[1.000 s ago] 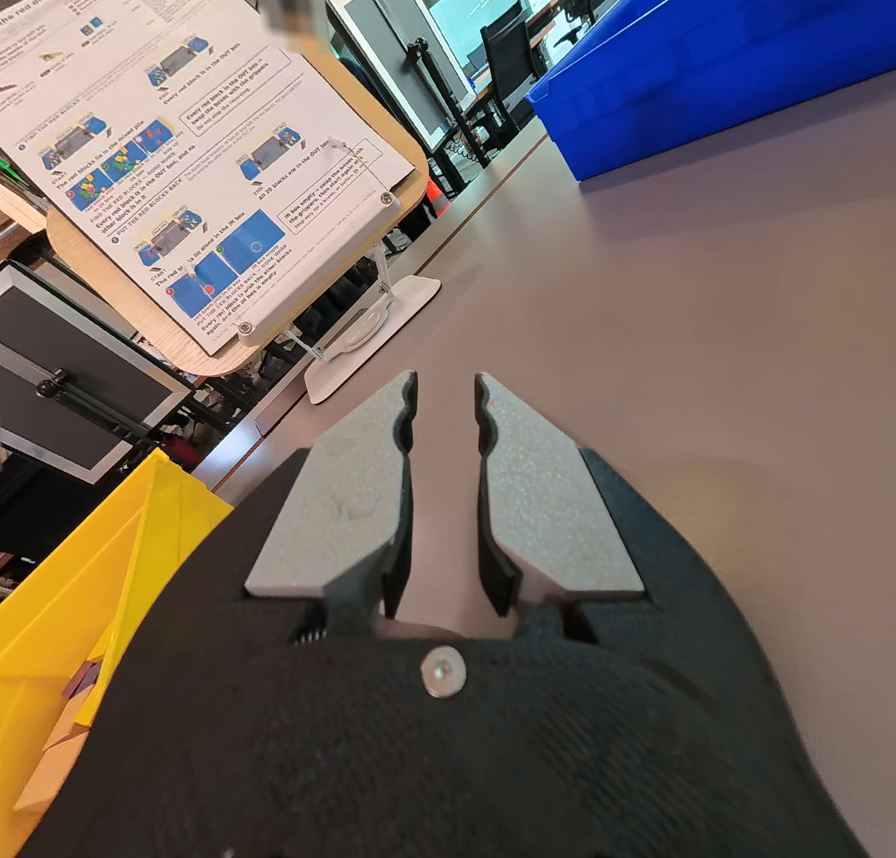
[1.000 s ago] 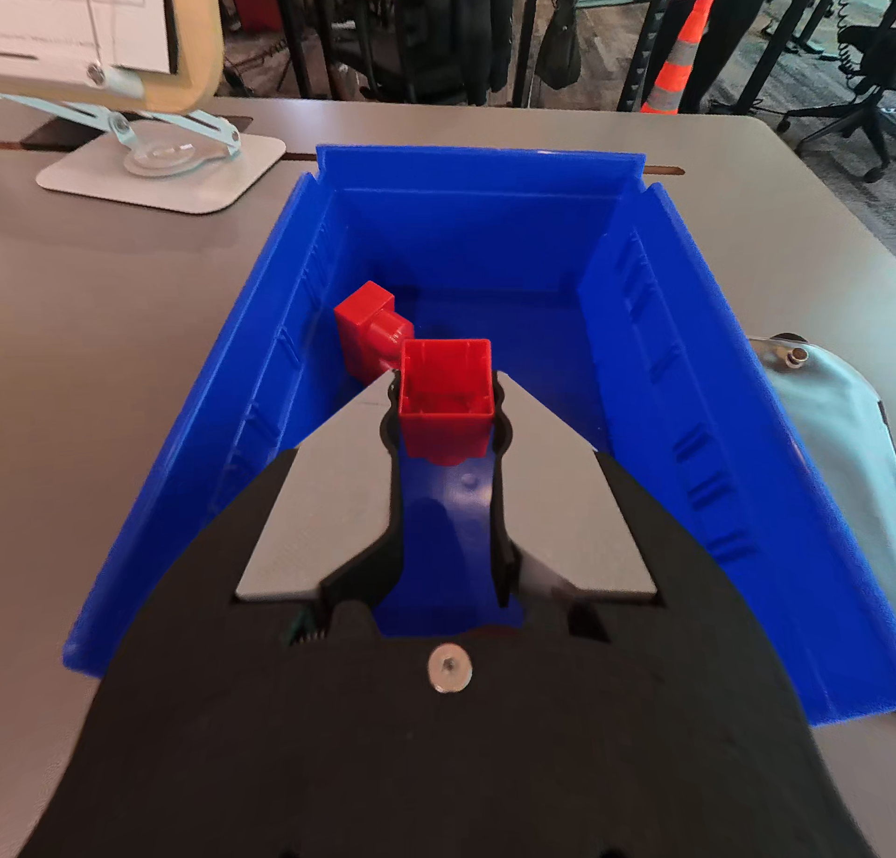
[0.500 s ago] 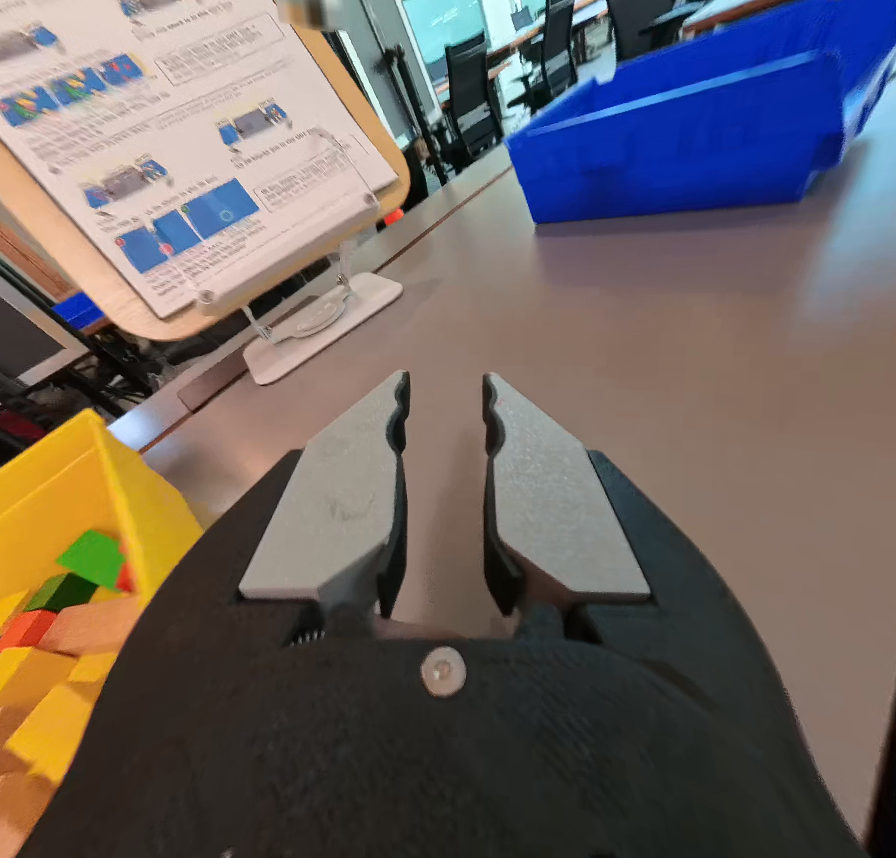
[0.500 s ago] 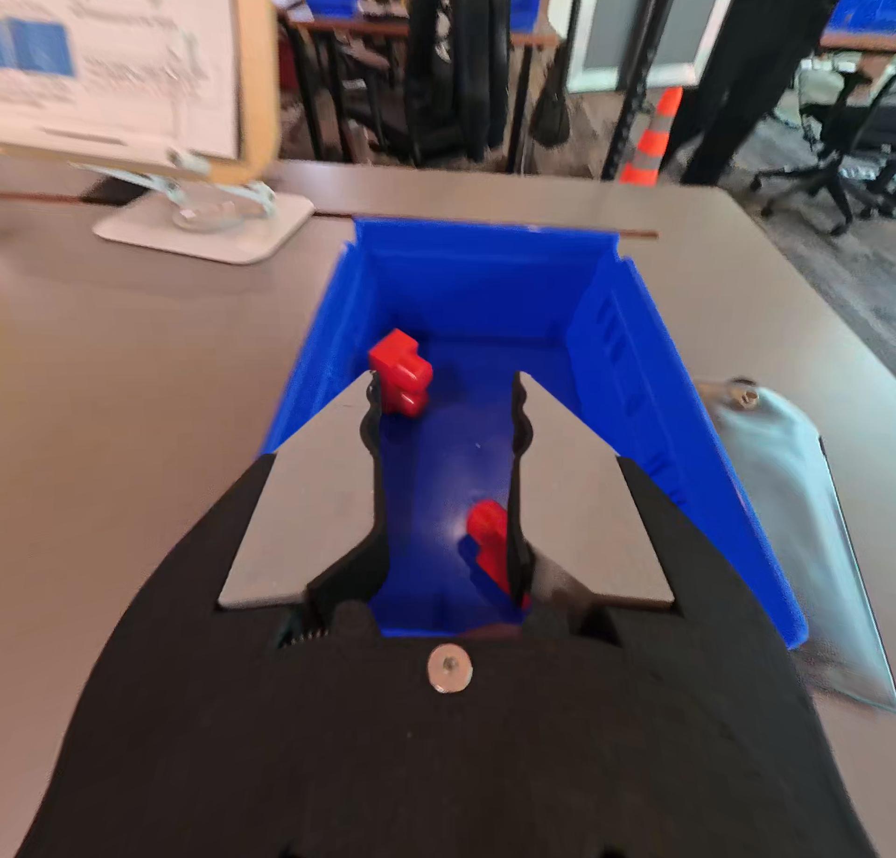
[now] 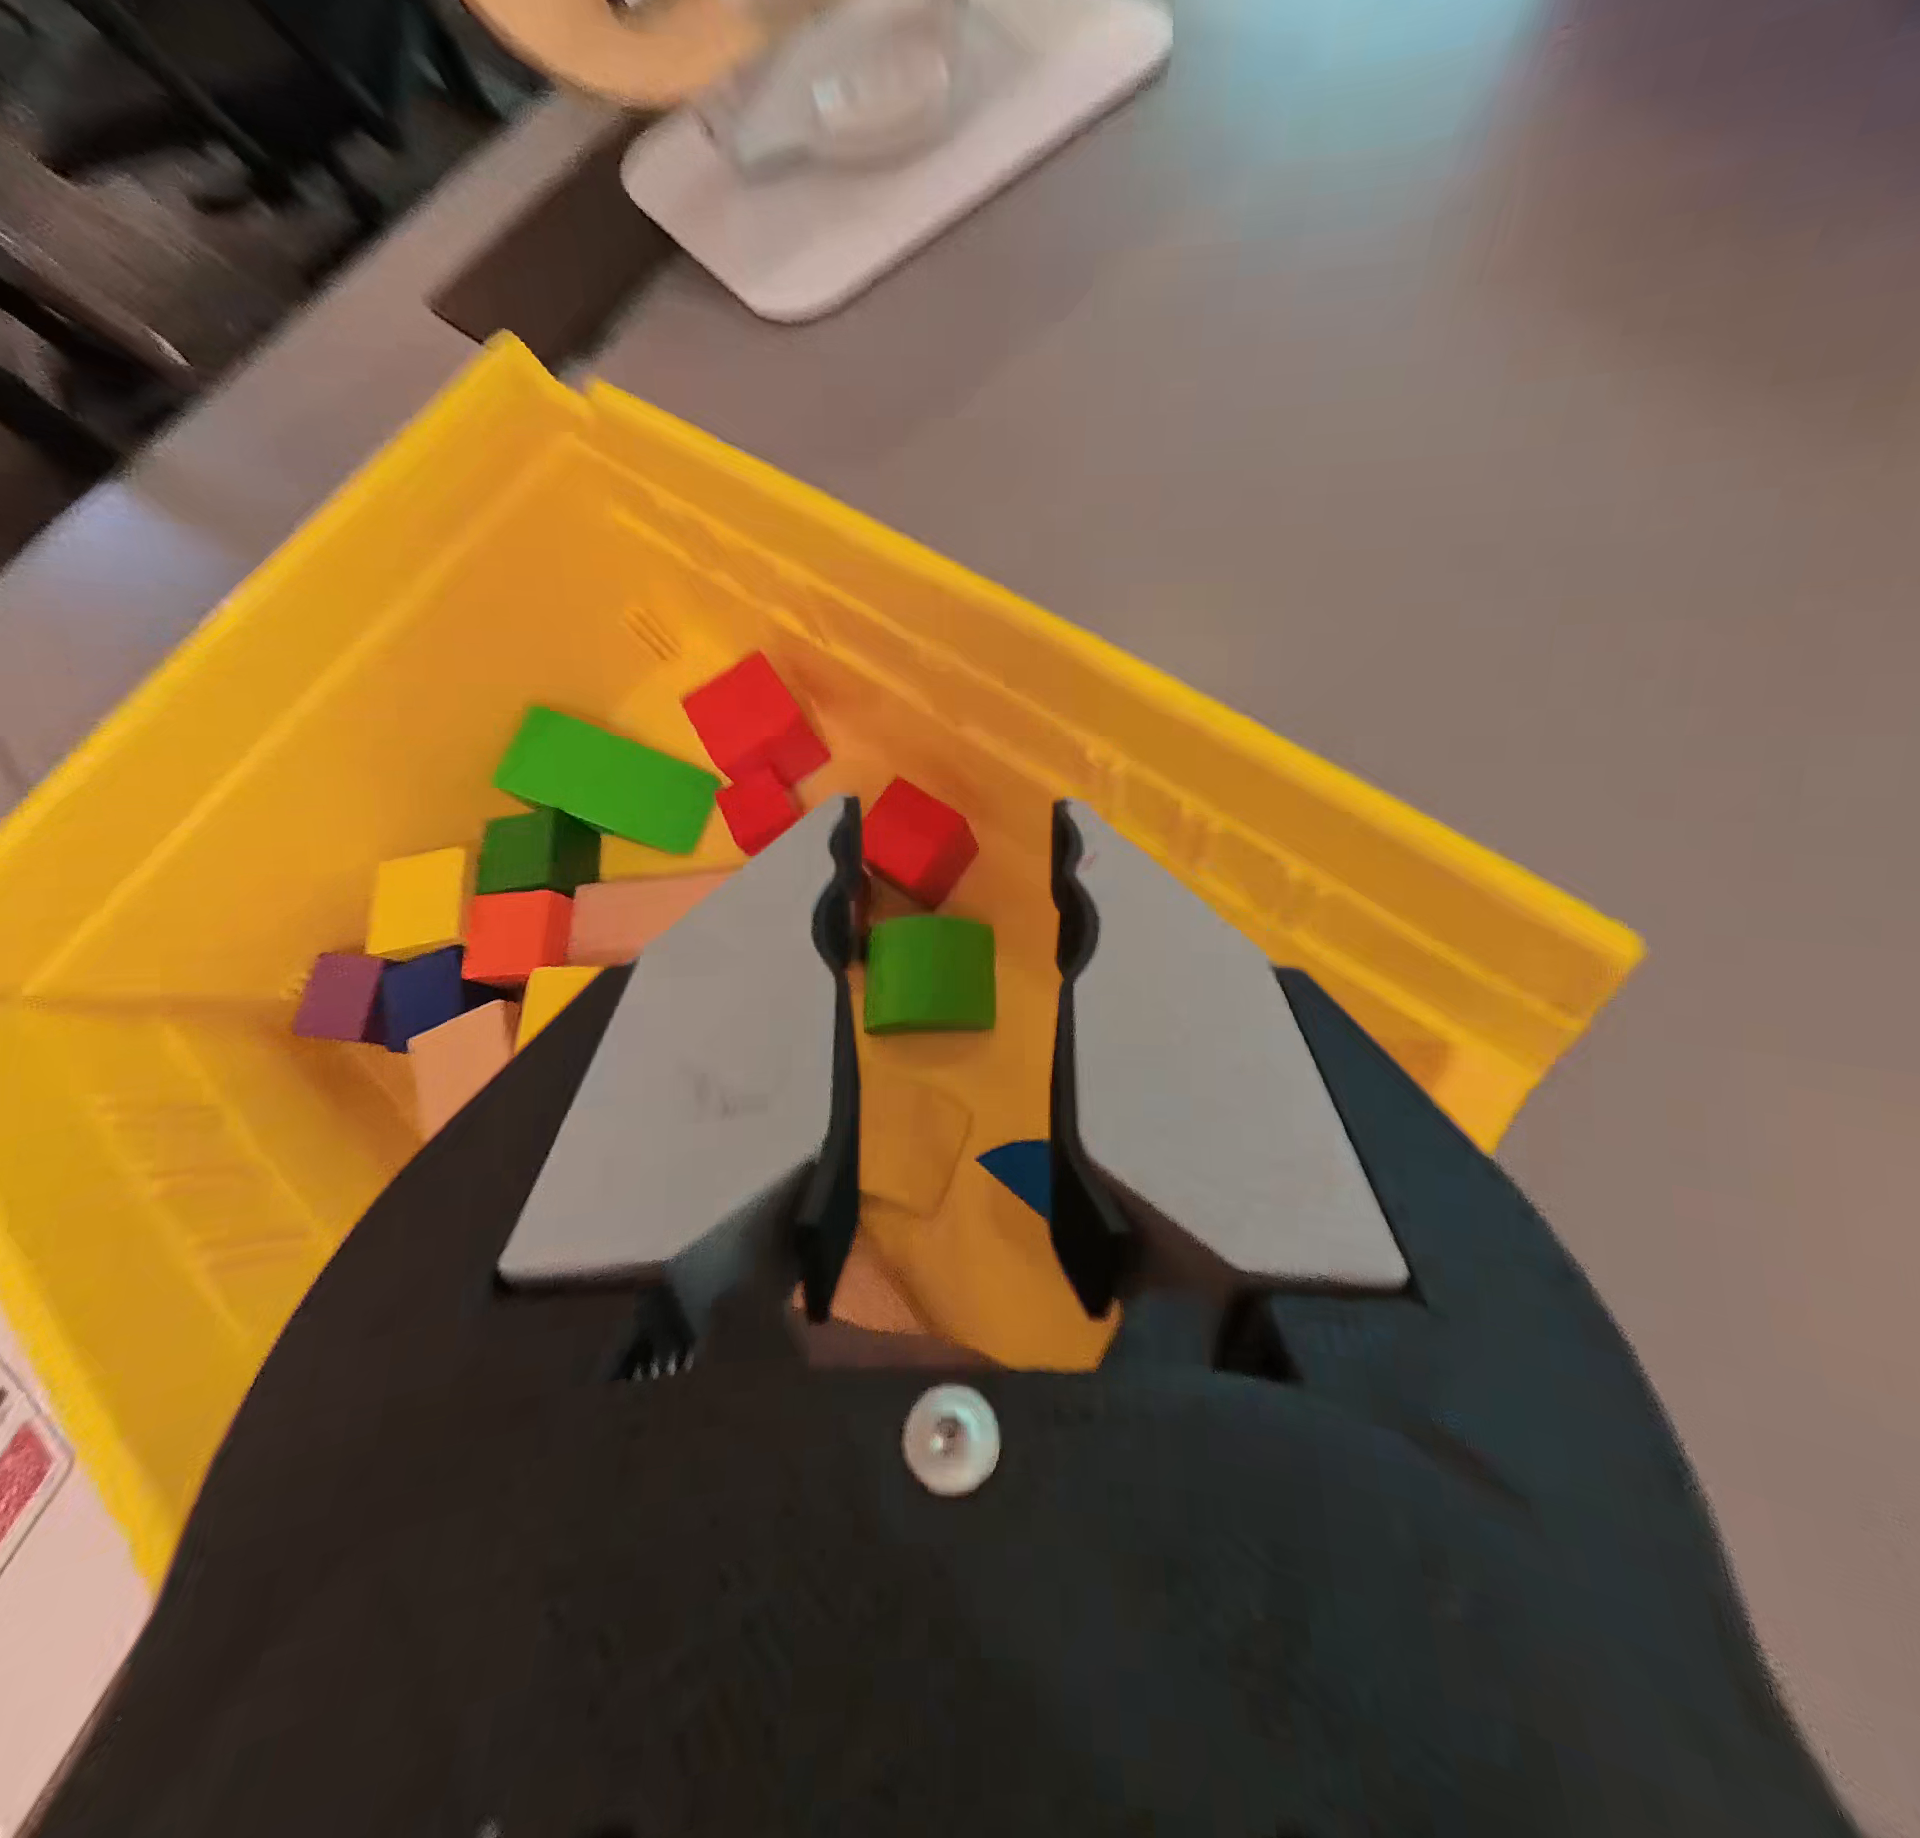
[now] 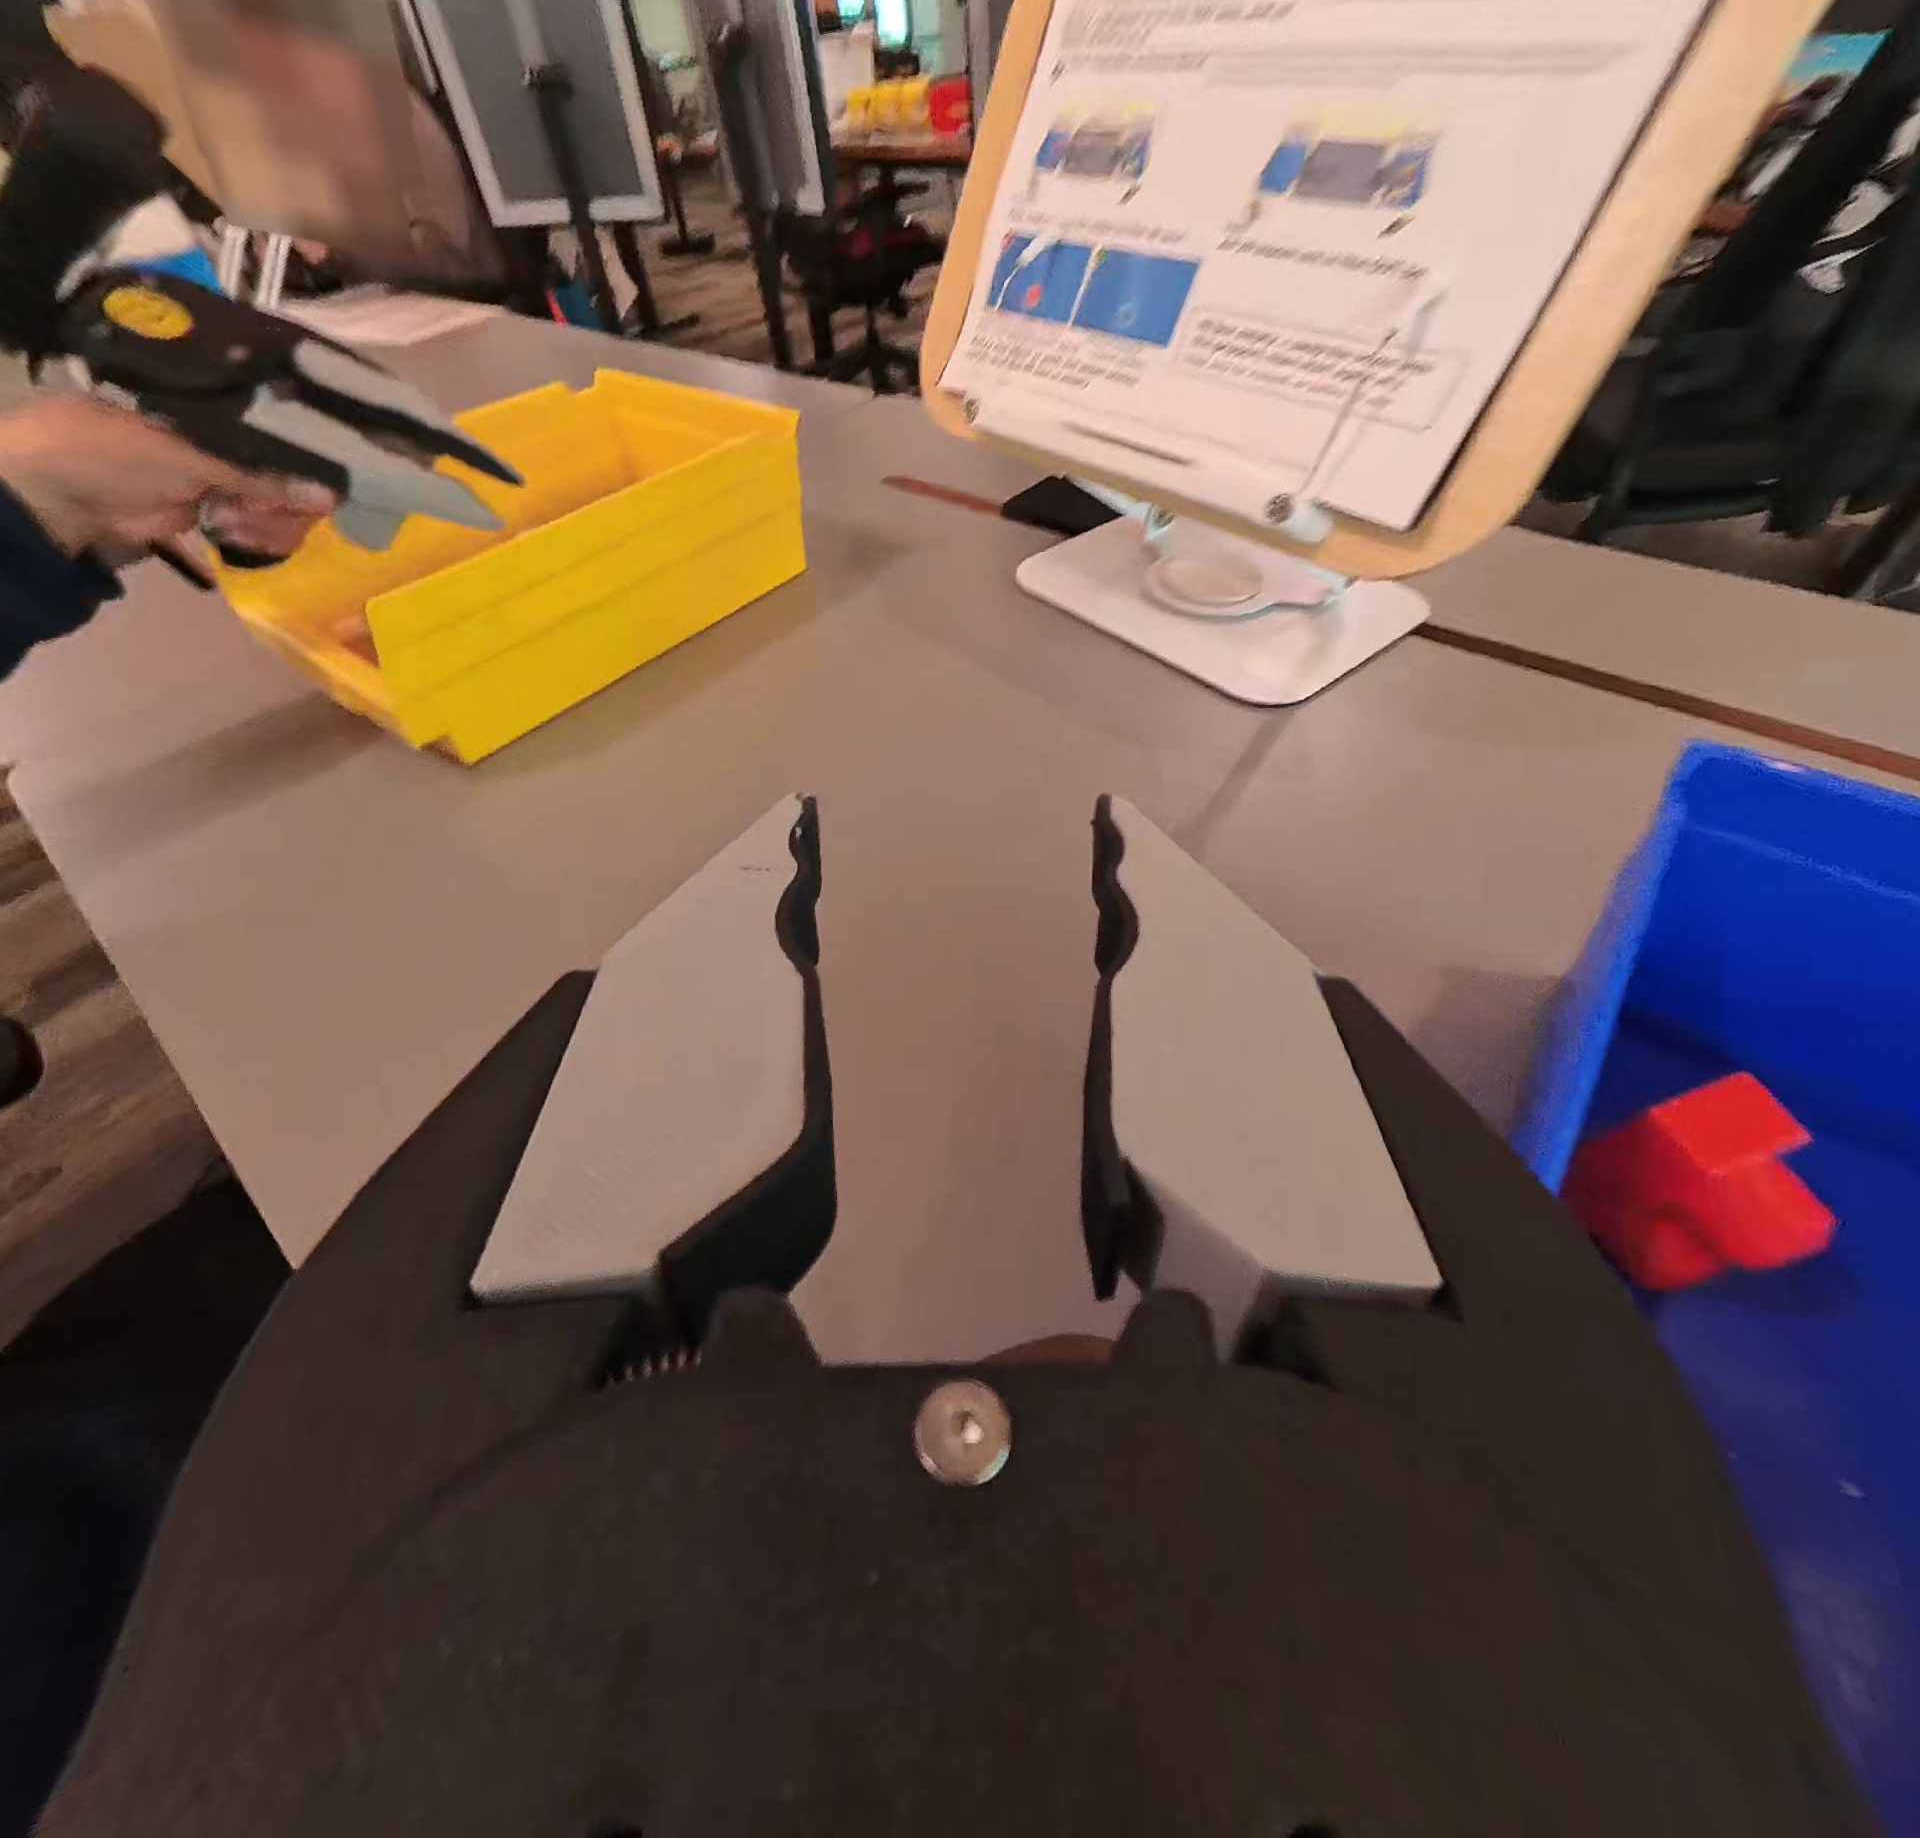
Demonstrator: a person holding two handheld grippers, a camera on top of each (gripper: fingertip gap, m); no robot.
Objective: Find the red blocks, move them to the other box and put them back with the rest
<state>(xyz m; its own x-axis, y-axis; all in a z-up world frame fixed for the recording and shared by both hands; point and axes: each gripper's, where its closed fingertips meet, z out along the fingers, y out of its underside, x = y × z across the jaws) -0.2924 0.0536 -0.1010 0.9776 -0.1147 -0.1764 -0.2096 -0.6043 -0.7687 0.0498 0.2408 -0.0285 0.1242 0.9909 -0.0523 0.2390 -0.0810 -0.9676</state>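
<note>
My left gripper (image 5: 951, 822) is open and empty above the yellow box (image 5: 1299, 853). A red cube (image 5: 920, 841) and a green block (image 5: 928, 973) lie in the box below its fingertips, with no pad pressing on them. A red stepped block (image 5: 756, 734) lies farther back among several coloured blocks. My right gripper (image 6: 954, 814) is open and empty over the bare table. The blue box (image 6: 1766, 957) is at its right, with a red block (image 6: 1704, 1196) inside. The left gripper (image 6: 457, 484) also shows in the right wrist view, over the yellow box (image 6: 582, 593).
An instruction board on a white stand (image 6: 1226, 604) stands at the back of the grey table (image 6: 935, 708); its base also shows in the left wrist view (image 5: 894, 167). A person's hand (image 6: 114, 489) holds the left gripper. Chairs and desks are beyond the table.
My right gripper let the red block go into the blue box, opened and swung left over the table. My left gripper opened wider and swung down over the yellow box.
</note>
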